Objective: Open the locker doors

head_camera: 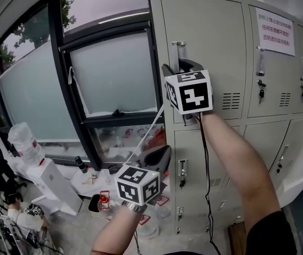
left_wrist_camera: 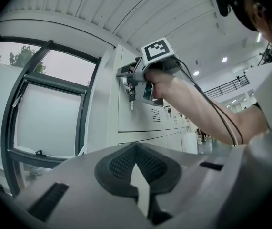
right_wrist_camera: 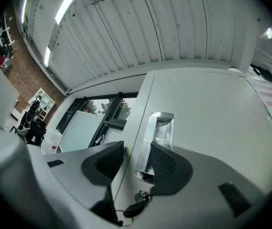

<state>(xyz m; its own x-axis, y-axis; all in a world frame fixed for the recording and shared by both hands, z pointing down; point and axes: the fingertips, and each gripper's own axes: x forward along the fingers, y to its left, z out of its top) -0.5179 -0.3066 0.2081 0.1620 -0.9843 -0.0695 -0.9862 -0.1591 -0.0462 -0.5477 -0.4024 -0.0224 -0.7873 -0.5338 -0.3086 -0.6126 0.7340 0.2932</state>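
Holding right gripper (right_wrist_camera: 136, 162) wide open astride the handle (right_wrist_camera: 158, 128) at twelve o'clock, gripping nothing, probably best closing squarely before pulling.

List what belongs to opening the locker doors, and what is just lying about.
Job: right gripper, jaws apart around the handle; locker door; key under the handle.
Lying about: water jug, red-capped bottle, paper notice; left gripper idle.
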